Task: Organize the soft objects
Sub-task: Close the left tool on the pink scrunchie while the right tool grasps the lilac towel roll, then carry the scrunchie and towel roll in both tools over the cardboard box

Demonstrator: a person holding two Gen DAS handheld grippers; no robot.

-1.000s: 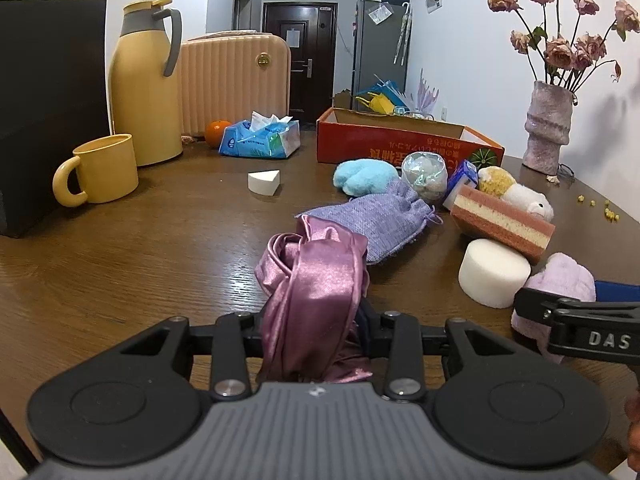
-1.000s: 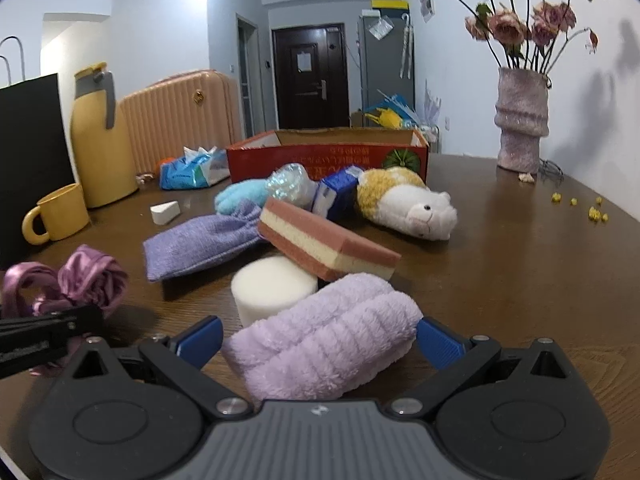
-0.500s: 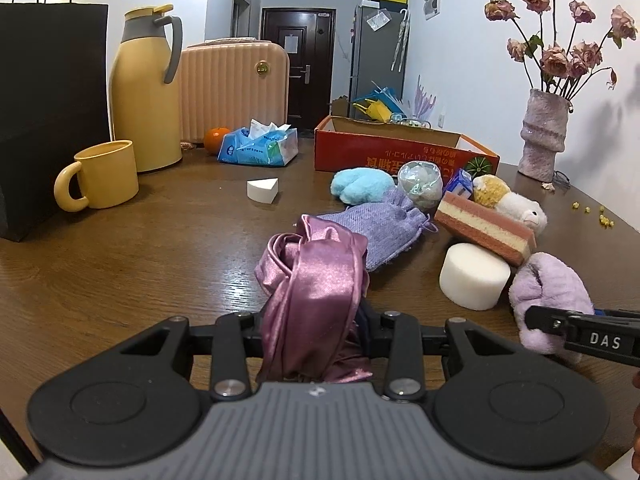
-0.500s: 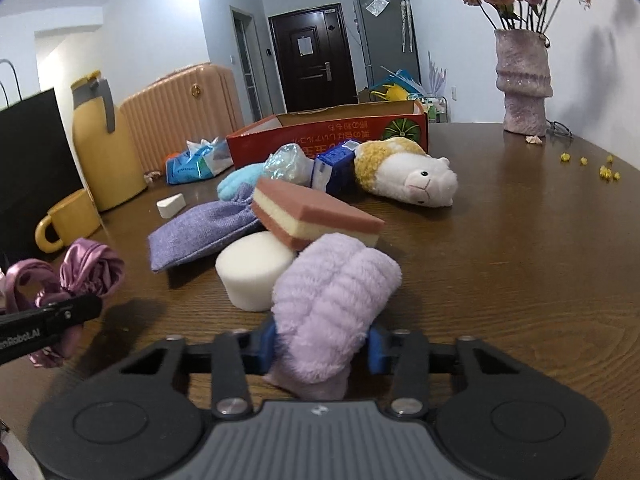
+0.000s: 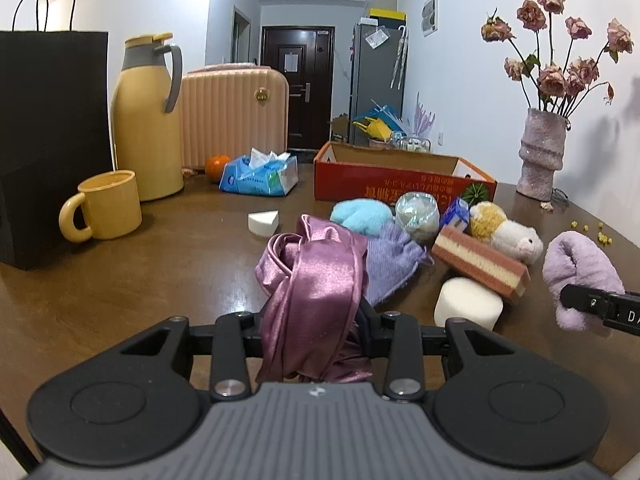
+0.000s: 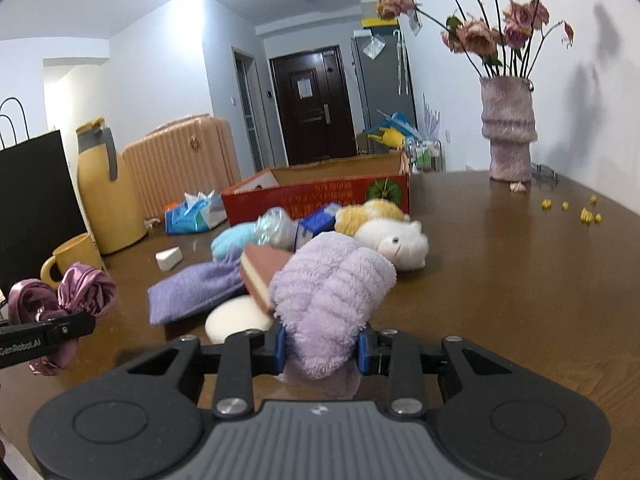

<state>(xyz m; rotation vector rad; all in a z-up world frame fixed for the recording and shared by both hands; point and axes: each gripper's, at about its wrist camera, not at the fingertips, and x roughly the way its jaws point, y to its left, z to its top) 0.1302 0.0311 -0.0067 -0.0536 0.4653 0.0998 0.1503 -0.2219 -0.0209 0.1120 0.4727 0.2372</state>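
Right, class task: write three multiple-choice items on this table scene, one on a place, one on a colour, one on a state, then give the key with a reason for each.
1. Where is the white wedge sponge?
A. inside the red box
B. on the bare table, apart from the pile
C. on top of the mug

2. What colour is the mug?
A. yellow
B. green
C. white

3. What is between the right hand-held gripper's pads?
A. nothing
B. the plush toy
C. the lilac fluffy cloth

Key:
1 B, it lies alone on the wood table, left of the soft things.
2 A, it matches the yellow flask behind it.
3 C, the jaws are closing, with the lilac fluffy cloth bulging up between the blue pads; the left hand-held gripper grips the purple satin cloth.
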